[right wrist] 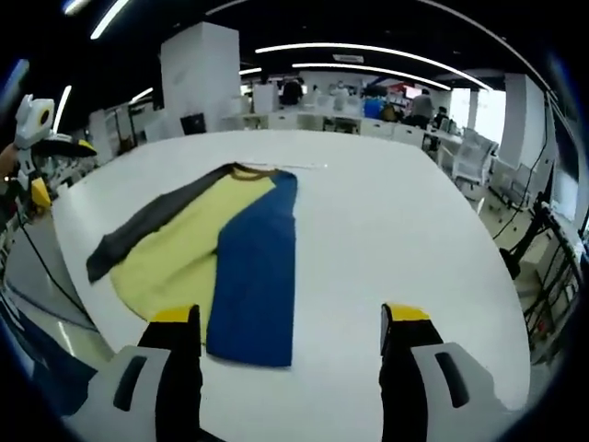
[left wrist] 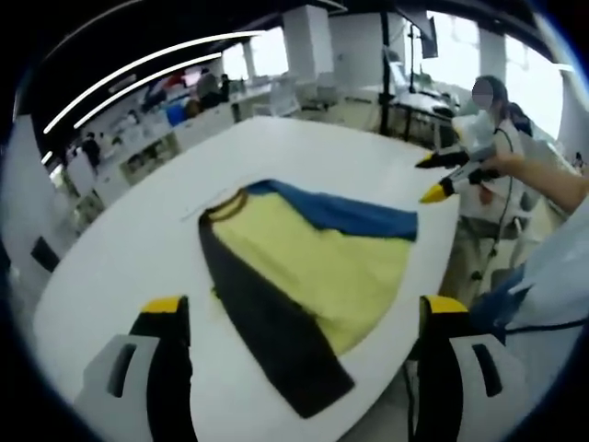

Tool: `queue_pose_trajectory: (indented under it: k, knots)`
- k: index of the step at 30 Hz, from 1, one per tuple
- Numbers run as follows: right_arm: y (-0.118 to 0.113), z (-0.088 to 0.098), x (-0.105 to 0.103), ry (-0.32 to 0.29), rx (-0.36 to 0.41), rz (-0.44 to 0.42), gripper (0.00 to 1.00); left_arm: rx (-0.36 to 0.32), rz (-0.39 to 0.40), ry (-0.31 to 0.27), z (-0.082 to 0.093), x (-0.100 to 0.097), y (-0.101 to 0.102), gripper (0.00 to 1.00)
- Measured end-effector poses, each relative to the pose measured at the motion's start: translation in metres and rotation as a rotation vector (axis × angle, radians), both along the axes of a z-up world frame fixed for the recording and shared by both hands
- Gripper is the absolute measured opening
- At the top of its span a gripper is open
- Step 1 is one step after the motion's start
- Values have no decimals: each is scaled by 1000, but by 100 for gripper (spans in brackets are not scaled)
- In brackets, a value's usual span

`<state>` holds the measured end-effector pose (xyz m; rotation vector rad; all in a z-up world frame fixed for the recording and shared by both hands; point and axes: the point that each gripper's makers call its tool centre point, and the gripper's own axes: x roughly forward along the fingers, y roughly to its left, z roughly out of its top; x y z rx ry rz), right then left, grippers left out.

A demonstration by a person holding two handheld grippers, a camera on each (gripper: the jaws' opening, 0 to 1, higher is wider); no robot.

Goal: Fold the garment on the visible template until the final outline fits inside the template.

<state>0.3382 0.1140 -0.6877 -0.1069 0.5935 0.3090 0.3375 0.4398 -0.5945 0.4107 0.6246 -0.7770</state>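
My left gripper [left wrist: 299,318] is spread wide and holds nothing, poised over the near edge of the white table [left wrist: 120,249]. The long-sleeved shirt [left wrist: 308,267] lies flat mid-table: yellow body, dark grey sleeve, blue sleeve folded across. My right gripper [right wrist: 290,324] likewise stands parted and empty, just short of the blue sleeve [right wrist: 256,276]. No legible writing or brand noted.

The garment [left wrist: 313,267] is yellow, with one blue sleeve and one dark grey sleeve, on a white table [left wrist: 138,249].

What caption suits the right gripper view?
Open hand-held gripper above a yellow, blue and grey garment on a white table.
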Motion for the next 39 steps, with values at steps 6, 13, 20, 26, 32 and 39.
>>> queue_pose_trajectory:
  k: [6, 13, 20, 26, 32, 39]
  knots:
    - [0, -8, 2, 5, 21, -11, 70, -2, -2, -6, 3, -1, -3, 100]
    - [1, -24, 2, 33, 35, -19, 63, 2, 16, -4, 3, -4, 3, 100]
    - [-1, -31, -3, 42, 63, -51, 60, -4, 14, -6, 4, -7, 3, 100]
    - [-3, -35, -5, 45, 90, -80, 56, -8, 16, -8, 6, -10, 7, 100]
    - [4, -48, -10, 71, 91, -76, 48, -10, 17, -7, 5, -12, 9, 100]
    - [6, -57, -13, 80, 82, -91, 37, -11, 23, -11, 5, -11, 15, 100]
